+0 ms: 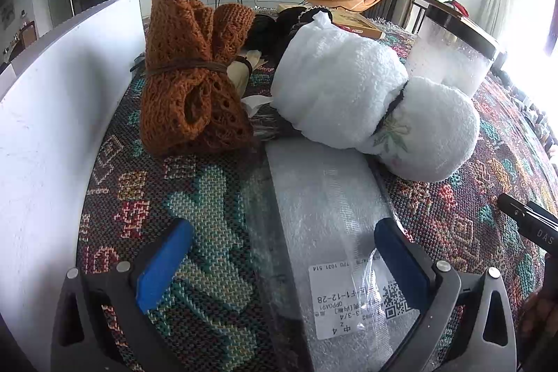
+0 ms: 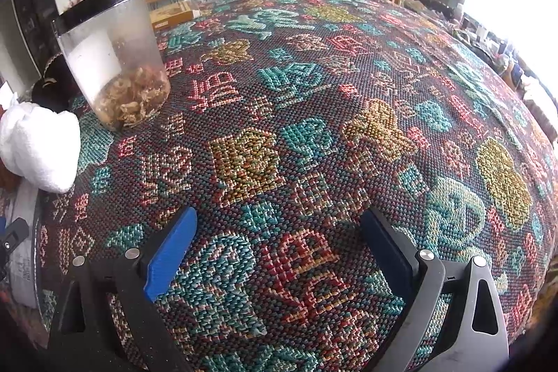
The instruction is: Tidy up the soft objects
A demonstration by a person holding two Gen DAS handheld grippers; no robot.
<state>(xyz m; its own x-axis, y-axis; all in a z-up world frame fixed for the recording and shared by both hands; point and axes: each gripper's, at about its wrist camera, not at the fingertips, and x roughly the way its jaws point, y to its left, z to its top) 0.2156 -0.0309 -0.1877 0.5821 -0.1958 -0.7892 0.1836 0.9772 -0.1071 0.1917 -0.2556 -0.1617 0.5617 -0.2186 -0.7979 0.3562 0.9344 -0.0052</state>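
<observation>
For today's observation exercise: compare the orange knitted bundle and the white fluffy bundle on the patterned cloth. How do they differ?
The orange knitted bundle is an open, holey knit; the white fluffy bundle is dense plush. The orange one stands tall and upright; the white one lies on its side and is bulkier. Both are cinched around the middle by a dark tie.

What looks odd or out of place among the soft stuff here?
Nothing spilled or damaged. The odd ones out are a rigid clear plastic jar with black lid, upright beside the tied white fluffy towel bundle, and a bubble-wrapped labelled parcel lying in front of the bundles.
</observation>
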